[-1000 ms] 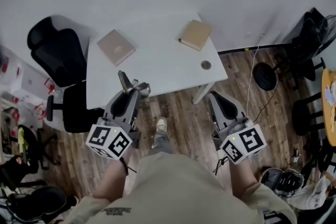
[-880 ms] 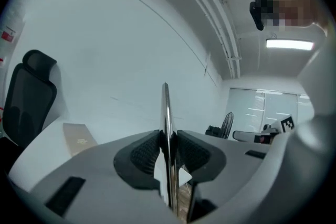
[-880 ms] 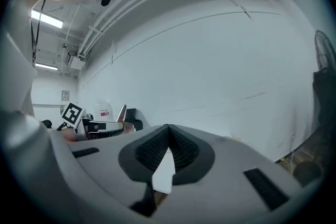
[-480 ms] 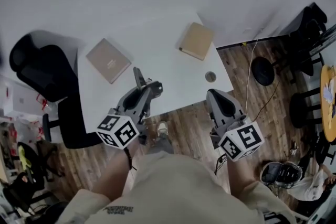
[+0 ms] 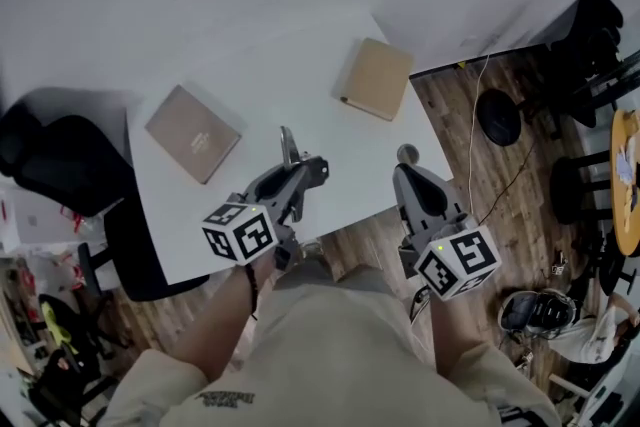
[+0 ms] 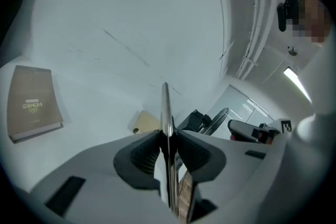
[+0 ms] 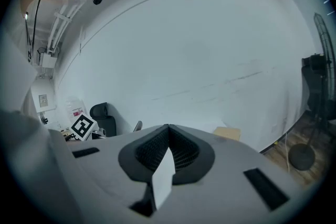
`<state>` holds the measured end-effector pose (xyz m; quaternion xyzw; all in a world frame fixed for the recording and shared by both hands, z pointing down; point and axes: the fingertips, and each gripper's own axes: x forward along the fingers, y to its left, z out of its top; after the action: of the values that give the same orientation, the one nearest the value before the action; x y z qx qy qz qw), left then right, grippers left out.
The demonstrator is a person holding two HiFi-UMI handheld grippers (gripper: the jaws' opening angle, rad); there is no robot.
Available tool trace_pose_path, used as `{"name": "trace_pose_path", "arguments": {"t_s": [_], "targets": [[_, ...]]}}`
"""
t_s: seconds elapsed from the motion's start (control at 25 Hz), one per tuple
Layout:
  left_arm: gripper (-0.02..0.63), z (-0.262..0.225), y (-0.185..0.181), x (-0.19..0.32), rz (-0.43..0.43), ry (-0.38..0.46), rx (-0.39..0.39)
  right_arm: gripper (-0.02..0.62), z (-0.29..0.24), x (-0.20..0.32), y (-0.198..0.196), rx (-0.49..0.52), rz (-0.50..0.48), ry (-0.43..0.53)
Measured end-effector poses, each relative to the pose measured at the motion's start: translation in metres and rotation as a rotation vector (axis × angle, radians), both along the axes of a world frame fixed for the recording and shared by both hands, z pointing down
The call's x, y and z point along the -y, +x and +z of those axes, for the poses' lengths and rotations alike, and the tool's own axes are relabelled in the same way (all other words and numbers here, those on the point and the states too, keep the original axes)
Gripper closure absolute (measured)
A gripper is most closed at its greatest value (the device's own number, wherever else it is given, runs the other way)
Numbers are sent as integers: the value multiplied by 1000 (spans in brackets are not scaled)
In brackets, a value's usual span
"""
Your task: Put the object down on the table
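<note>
My left gripper (image 5: 300, 173) is over the front part of the white table (image 5: 300, 85), shut on a thin flat metal blade (image 5: 288, 145) that sticks forward past the jaws. In the left gripper view the blade (image 6: 165, 107) stands edge-on between the black pads (image 6: 144, 152), above the tabletop. My right gripper (image 5: 405, 170) hangs at the table's front right edge, jaws together with nothing in them; the right gripper view shows the pads (image 7: 157, 147) meeting at the tip.
A grey-brown book (image 5: 192, 133) lies on the table at the left and a tan book (image 5: 376, 78) at the back right. A round grommet (image 5: 407, 153) sits near the right gripper's tip. A black office chair (image 5: 50, 165) stands left, black stools (image 5: 497, 115) right.
Both grippers have come forward towards the table. The left one, with the blade, moved right and now hangs over the tabletop; the right one reached the table's edge.
</note>
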<state>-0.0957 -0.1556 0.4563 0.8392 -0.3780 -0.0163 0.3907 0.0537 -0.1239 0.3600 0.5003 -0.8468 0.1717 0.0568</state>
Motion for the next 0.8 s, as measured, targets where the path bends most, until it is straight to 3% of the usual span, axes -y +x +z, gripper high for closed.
{"name": "trace_pose_path", "arguments": {"t_s": [0.24, 0.68, 0.8], "targets": [[488, 39, 25, 19, 60, -89, -16, 572, 27, 19, 10, -1, 30, -56], [488, 116, 69, 35, 96, -265, -53, 572, 87, 48, 42, 3, 15, -174], [488, 136, 82, 34, 131, -274, -23, 572, 103, 55, 49, -1, 3, -202]]}}
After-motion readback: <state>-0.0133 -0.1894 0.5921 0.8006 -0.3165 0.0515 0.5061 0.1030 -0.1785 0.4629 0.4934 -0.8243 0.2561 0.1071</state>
